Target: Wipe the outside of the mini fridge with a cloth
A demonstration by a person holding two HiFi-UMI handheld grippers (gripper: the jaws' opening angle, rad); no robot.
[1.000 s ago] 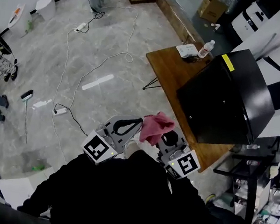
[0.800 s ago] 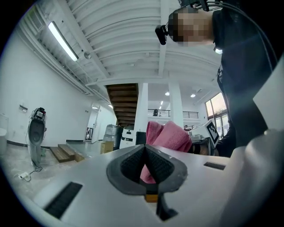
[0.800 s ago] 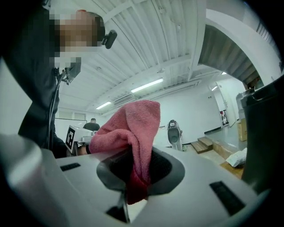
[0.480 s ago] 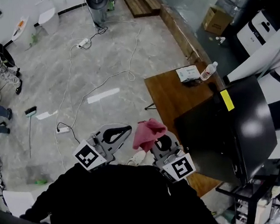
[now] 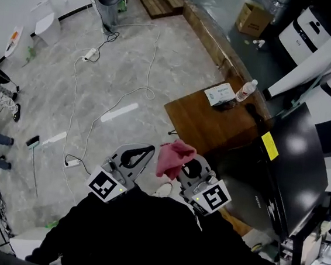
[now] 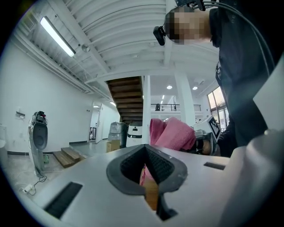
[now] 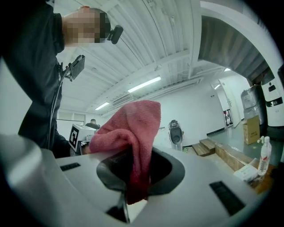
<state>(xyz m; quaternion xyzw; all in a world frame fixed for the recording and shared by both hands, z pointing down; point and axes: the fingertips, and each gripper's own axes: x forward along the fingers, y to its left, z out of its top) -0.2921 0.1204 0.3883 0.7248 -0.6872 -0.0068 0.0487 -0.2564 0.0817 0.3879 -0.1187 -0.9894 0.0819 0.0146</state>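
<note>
Obs: right gripper (image 7: 138, 172) is clamped on one fold of the soft pink terry cloth (image 5: 173, 157), with the rest bunched loose above the jaws. The left gripper (image 6: 146, 167) is closed with nothing visibly held. Both sit close to the person's chest, well apart from the glossy black box-shaped mini fridge (image 5: 293, 172) at the end of the brown wooden table (image 5: 204, 124). Judgement: the cloth is light, limp and grippy, so it is best pinched deep on a thick fold, leaving a pad of fabric to meet the hard, smooth panels.
</note>
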